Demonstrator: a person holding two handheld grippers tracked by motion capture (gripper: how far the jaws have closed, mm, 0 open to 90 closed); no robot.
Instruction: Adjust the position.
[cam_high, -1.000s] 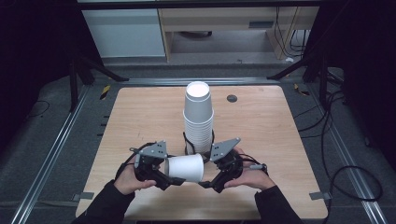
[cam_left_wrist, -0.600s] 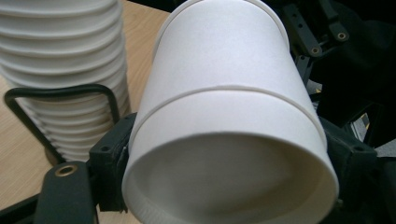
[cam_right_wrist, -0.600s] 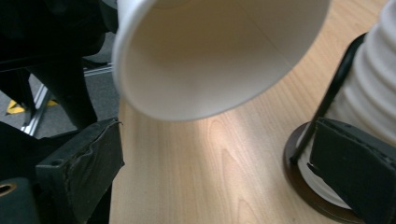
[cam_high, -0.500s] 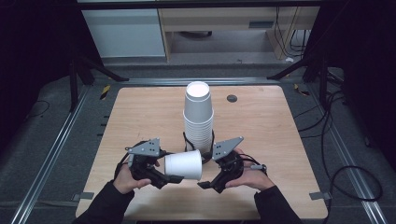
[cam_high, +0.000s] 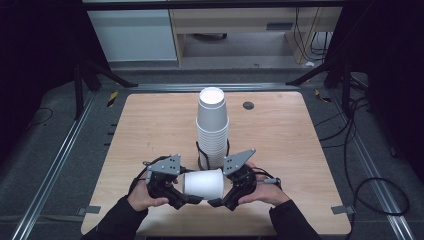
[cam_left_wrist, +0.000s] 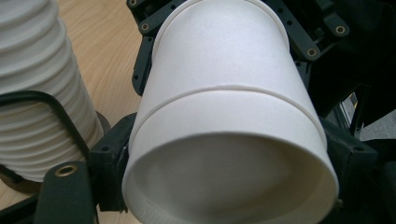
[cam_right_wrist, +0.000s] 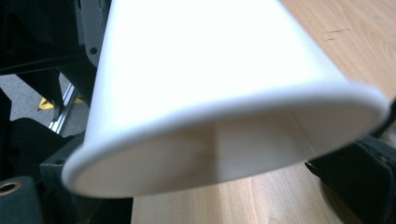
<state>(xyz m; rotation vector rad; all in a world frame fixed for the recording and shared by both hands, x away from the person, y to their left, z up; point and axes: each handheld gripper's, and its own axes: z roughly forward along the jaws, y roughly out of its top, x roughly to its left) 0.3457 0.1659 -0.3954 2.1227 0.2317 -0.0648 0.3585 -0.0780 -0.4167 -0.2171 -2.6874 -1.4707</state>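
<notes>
A white paper cup (cam_high: 202, 184) lies on its side in the air just above the near part of the wooden table (cam_high: 150, 125). My left gripper (cam_high: 186, 194) is shut on its narrow base end, and my right gripper (cam_high: 221, 198) is shut on its wide mouth end. In the left gripper view the cup (cam_left_wrist: 224, 116) sits between the black jaws, and a ridge circles it midway, as if two cups are nested. In the right gripper view the cup's rolled rim (cam_right_wrist: 224, 121) faces the camera. A tall stack of upturned white cups (cam_high: 212, 130) stands right behind the grippers.
A black wire holder (cam_high: 201, 156) rings the foot of the stack, seen as a black loop (cam_left_wrist: 51, 105) in the left gripper view. A small dark disc (cam_high: 248, 105) lies on the far right of the table. Metal rails run along both sides of the table.
Both grippers and the cup between them have shifted only slightly. The hold on the cup is the same.
</notes>
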